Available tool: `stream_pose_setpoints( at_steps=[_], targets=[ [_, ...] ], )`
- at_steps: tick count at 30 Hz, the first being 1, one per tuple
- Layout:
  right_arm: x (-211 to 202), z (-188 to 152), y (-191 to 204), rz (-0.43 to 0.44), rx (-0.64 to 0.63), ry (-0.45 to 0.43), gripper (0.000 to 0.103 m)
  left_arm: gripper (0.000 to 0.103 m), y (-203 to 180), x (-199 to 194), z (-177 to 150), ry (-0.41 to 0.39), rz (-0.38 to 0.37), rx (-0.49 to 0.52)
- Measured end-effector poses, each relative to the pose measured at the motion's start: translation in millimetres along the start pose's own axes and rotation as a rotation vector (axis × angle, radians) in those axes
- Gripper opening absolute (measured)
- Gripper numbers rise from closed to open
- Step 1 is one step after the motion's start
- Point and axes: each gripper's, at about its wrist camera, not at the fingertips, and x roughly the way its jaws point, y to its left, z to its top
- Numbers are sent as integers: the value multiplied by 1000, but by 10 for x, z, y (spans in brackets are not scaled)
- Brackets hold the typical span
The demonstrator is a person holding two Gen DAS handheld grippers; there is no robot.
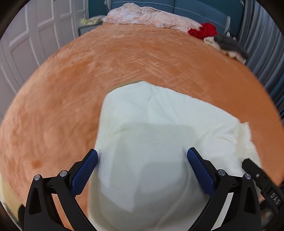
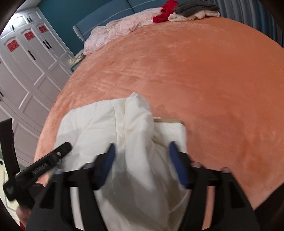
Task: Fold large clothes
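Already the white garment (image 1: pixel 159 128) looks mostly folded: it lies as a compact, roughly squared bundle on the orange bedspread (image 1: pixel 71 88), close to the bed's near edge, with most of the bed bare beyond it. From the right wrist view the far part of the bundle (image 2: pixel 124 124) is still lumpy, a raised ridge of cloth standing up along its middle and a tan strip showing at its far right corner, so the fold is not yet flat.

Both tools are spread wide. The left gripper (image 1: pixel 142 156) has its blue pads either side of the cloth with clear space between pad and fabric; it holds nothing. The right gripper (image 2: pixel 140 151) is blurred, its jaws apart with cloth lying between them but not pinched.

My judgement: this piece is near its end, needing at most a smoothing press or one more fold. More work waits at the far edge of the bed: a pink garment (image 1: pixel 147 16), a red one (image 1: pixel 202 32) and a grey and cream pile (image 1: pixel 229 45), all unfolded.
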Motion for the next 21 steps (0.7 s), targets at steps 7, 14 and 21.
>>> stream_pose_setpoints(
  at_steps=[7, 14, 21],
  targets=[
    [-240, -258, -179, 66, 9, 113, 88, 98, 684, -224, -322, 109, -191, -253],
    [-64, -483, -404, 224, 192, 215, 92, 98, 971, -98, -661, 209, -387, -379],
    [61, -615, -520, 343, 317, 235, 93, 98, 847, 23, -760, 237, -496, -414]
  ],
)
